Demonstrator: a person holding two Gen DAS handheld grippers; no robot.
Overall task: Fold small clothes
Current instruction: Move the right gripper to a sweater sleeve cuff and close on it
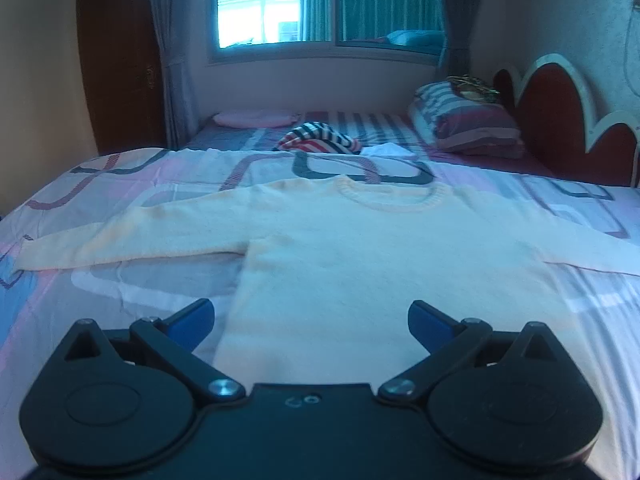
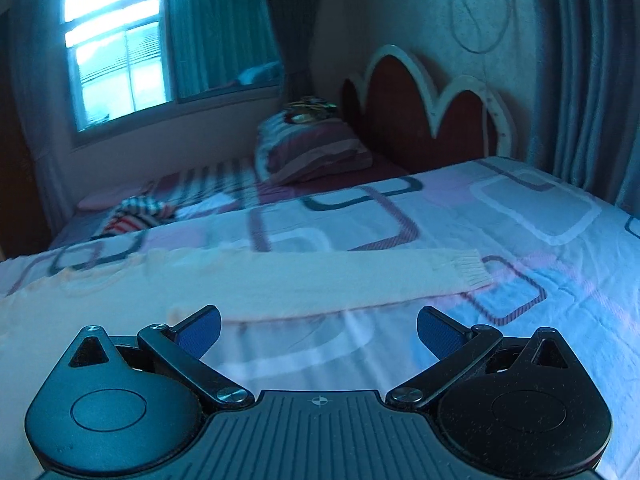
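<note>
Sweater (image 1: 352, 248), cream knit, lies flat on the patterned bedsheet (image 1: 120, 184), both sleeves spread sideways and collar pointing toward the window. Beyond it sits a striped garment (image 1: 320, 142). Left gripper (image 1: 311, 320) hangs wide-spread above the hem; right gripper (image 2: 319, 330), equally wide, holds nothing near the ribbed cuff (image 2: 472, 272).

A home bedroom: a bed (image 1: 520, 296) under a patterned sheet, with a scalloped red headboard (image 1: 560, 120), a striped pillow (image 1: 472, 124) at its head, and a curtained window (image 1: 328, 4) in the wall behind.
</note>
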